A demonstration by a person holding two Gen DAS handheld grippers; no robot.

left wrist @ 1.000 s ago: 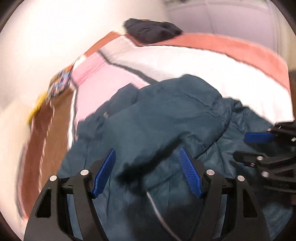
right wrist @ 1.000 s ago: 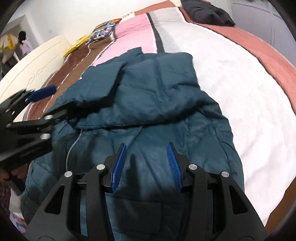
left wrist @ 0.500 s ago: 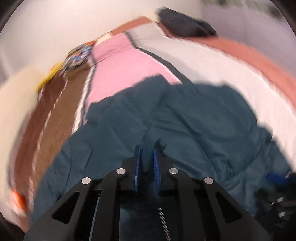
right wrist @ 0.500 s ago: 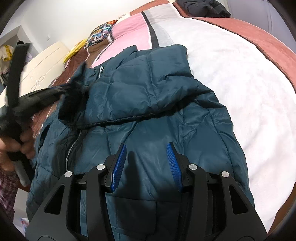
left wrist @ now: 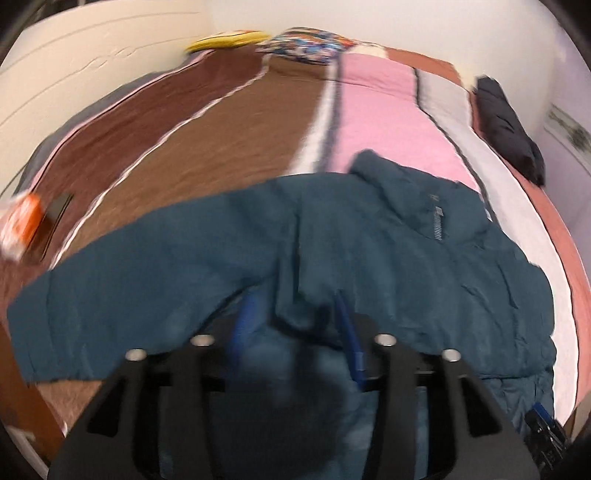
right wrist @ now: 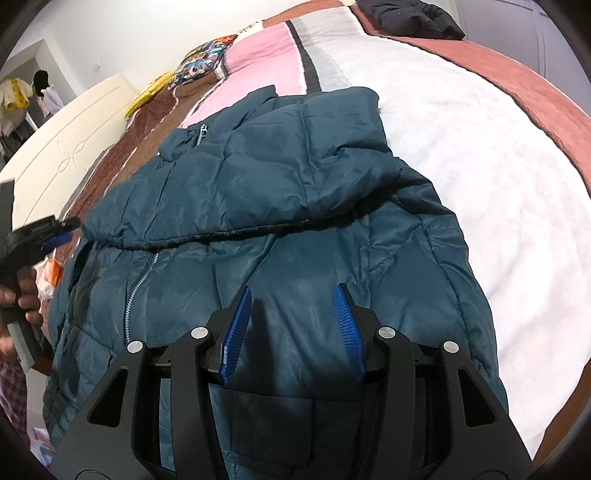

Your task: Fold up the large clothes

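A dark teal padded jacket (right wrist: 295,206) lies on the striped bed, one sleeve folded across its chest. In the left wrist view the jacket (left wrist: 369,236) has its other sleeve (left wrist: 129,266) stretched out to the left. My left gripper (left wrist: 295,325) is open, fingers apart, with jacket fabric bunched between them; the view is blurred. It shows at the left edge of the right wrist view (right wrist: 48,232). My right gripper (right wrist: 291,325) is open and empty, hovering just over the jacket's lower front.
The bed (right wrist: 480,147) has pink, white, brown and rust stripes. A black garment (right wrist: 410,16) lies at its far end, a patterned pillow (right wrist: 203,59) and a yellow item (right wrist: 147,92) by the headboard (right wrist: 62,147). An orange packet (left wrist: 22,221) lies at the left.
My left gripper closed on the jacket sleeve, swung it out to the left, and has now opened. The right gripper stayed open in place.
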